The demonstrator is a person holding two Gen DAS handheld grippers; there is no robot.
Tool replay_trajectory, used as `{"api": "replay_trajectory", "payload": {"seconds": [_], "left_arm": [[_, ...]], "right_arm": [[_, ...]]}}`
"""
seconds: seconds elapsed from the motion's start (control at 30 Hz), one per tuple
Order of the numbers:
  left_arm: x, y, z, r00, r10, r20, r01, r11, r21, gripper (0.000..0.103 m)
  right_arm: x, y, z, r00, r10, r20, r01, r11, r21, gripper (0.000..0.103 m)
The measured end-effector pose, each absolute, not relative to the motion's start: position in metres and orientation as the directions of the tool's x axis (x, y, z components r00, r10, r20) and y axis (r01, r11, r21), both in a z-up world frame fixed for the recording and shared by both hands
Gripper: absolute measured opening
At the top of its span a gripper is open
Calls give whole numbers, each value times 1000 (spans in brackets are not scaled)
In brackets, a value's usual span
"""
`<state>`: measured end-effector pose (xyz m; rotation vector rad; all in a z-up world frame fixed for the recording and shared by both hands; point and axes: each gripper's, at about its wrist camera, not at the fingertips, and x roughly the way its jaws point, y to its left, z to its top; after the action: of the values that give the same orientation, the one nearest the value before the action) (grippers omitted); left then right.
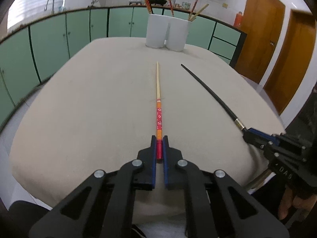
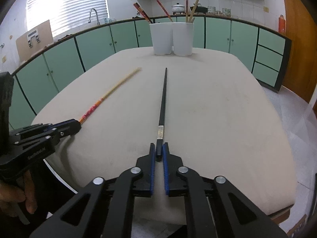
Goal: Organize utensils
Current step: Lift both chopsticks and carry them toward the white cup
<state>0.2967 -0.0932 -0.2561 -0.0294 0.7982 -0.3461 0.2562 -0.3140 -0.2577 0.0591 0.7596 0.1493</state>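
Observation:
My left gripper [image 1: 159,139] is shut on the red end of a red-and-orange patterned wooden chopstick [image 1: 158,91], which points away over the beige table [image 1: 89,99]. My right gripper [image 2: 159,146] is shut on the end of a black chopstick [image 2: 163,95], which also points away. Each gripper shows in the other view: the right one [image 1: 249,133] with the black chopstick [image 1: 208,91], the left one [image 2: 76,126] with the patterned chopstick [image 2: 115,89]. Two white holders [image 1: 168,31] with several chopsticks stand at the table's far edge; they also show in the right wrist view [image 2: 172,38].
Green kitchen cabinets [image 1: 59,39] run along behind the table. Wooden doors [image 1: 277,49] are at the right. A sink tap [image 2: 94,14] and a window are at the back left. A person's hand holds each gripper handle.

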Motion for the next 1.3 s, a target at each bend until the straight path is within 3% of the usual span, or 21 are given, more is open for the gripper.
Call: {"api": "replay_trajectory", "payload": {"seconds": [0.17,0.53,1.1,1.3], "left_arm": [[297,-87,-223,621,-338,-707,288,938,-195,5],[300,-85,-157,646,-336,-685,313,935,-164,5],[333,-89,-93,662,-347,-664,372,922,-111,5],[361,-89,-82,621,-380,-686,392,908,-147,5]], "right_arm": [[253,-319,-224,700,170,-694,-94,985,146,7],[271,-327,-130,726,194,-659,-152,981,122,7],[329,-306,-74,731,217,-647,-239,969,54,7],[356,-304,-62,714,213,-667,-254,966,37,7]]}}
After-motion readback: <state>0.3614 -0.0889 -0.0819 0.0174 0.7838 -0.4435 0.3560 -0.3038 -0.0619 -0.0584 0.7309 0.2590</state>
